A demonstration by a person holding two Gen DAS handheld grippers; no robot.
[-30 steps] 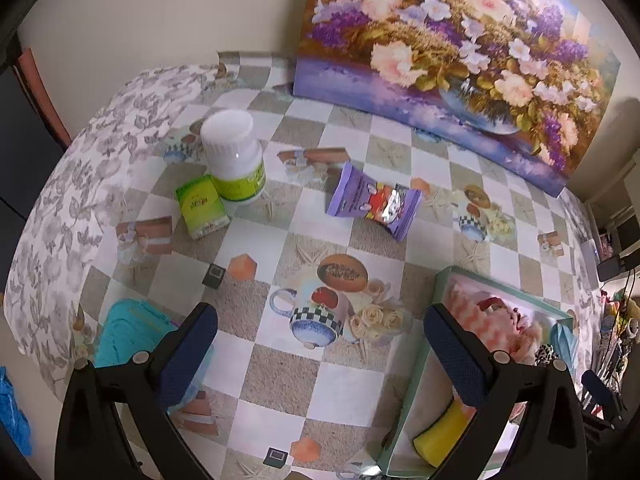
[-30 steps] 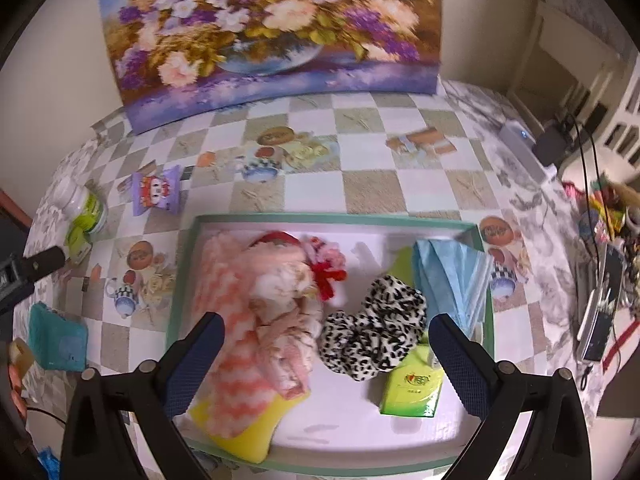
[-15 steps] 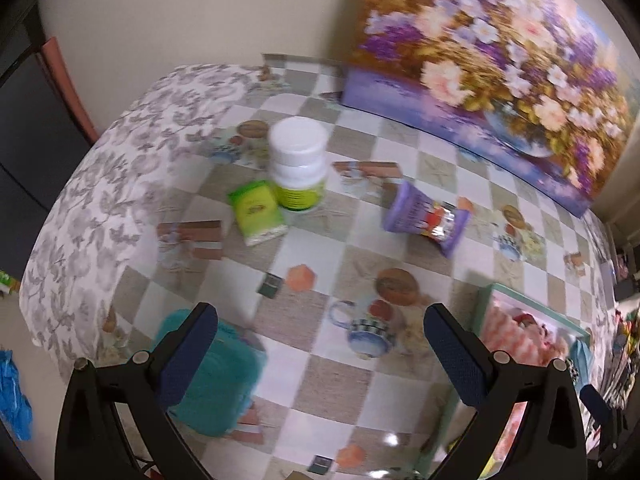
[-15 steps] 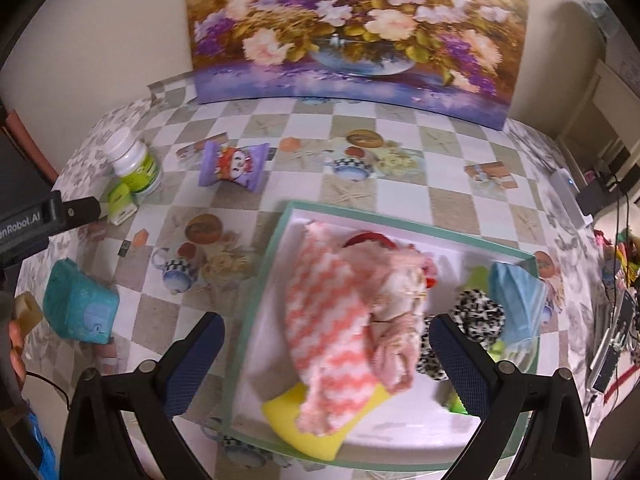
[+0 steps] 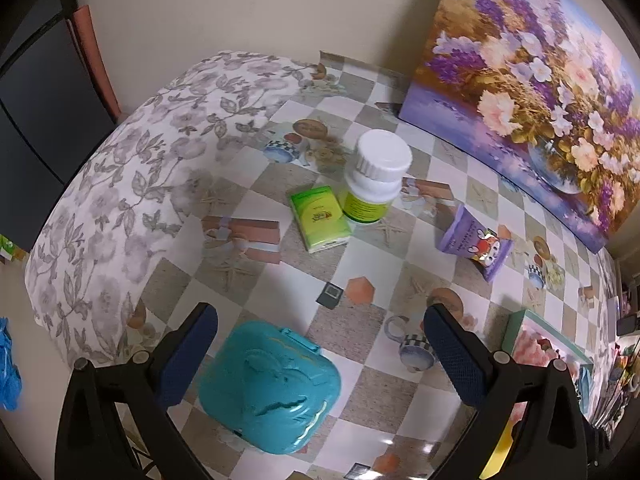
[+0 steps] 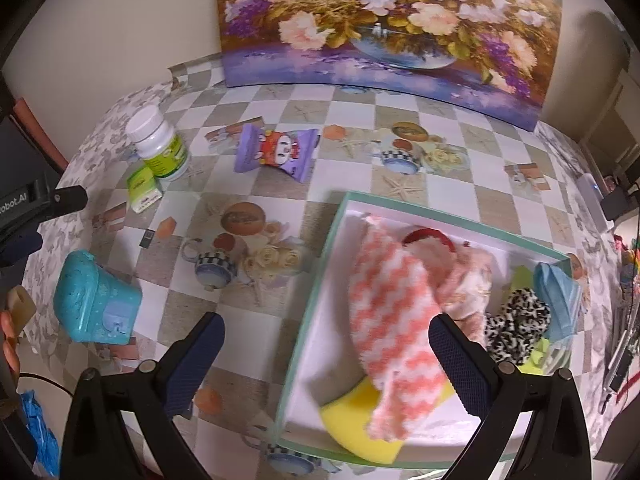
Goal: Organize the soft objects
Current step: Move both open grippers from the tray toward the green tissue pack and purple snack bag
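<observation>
Left gripper jaws spread wide, empty, hovering over the bench. Teal case sits just below and between its fingers, toward the left one; likely the next pick. Ahead: green tissue pack touching the white-capped bottle; purple snack packet ahead-right.

Right gripper also wide open, empty, over the tray edge. Pink-white cloth lies by its right finger, piled with 2 leopard scrunchies, gathered there as sorted soft goods.
</observation>
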